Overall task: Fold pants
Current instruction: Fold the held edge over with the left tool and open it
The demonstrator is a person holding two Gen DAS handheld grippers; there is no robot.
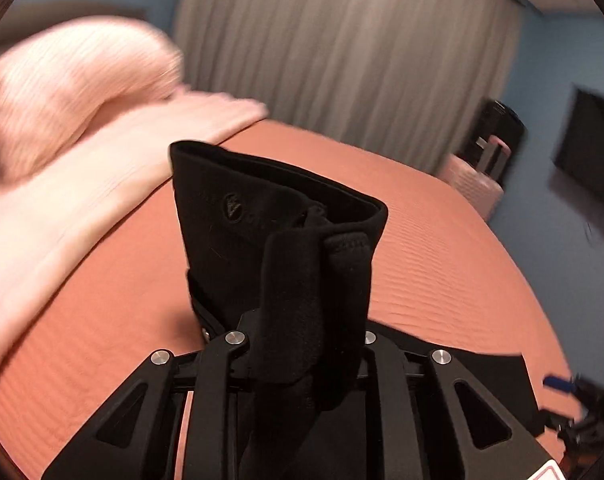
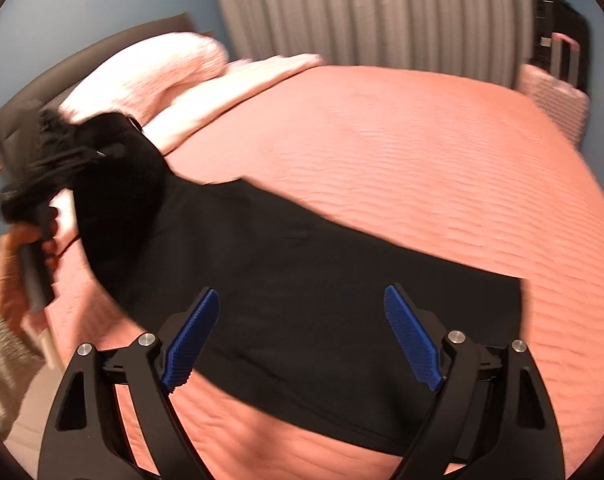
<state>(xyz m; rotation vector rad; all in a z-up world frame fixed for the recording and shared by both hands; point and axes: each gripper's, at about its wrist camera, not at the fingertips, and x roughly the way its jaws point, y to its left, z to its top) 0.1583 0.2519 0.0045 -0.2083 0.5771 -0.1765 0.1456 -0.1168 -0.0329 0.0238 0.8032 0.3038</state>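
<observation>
The black pants (image 2: 302, 264) lie stretched across the salmon bedspread (image 2: 421, 152). My left gripper (image 1: 302, 304) is shut on the waistband end of the pants (image 1: 270, 208), which stands up over its fingers and hides them. In the right wrist view that end is lifted off the bed at the left, held by the left gripper (image 2: 62, 184). My right gripper (image 2: 302, 332) is open and empty, with blue pads (image 2: 409, 336) spread wide just above the middle of the pants.
A pink blanket and pillow (image 1: 70, 120) lie at the head of the bed. Grey curtains (image 1: 341, 48) hang behind. A pink suitcase (image 2: 553, 96) stands beside the bed's far right corner. A dark screen (image 1: 589, 148) is on the blue wall.
</observation>
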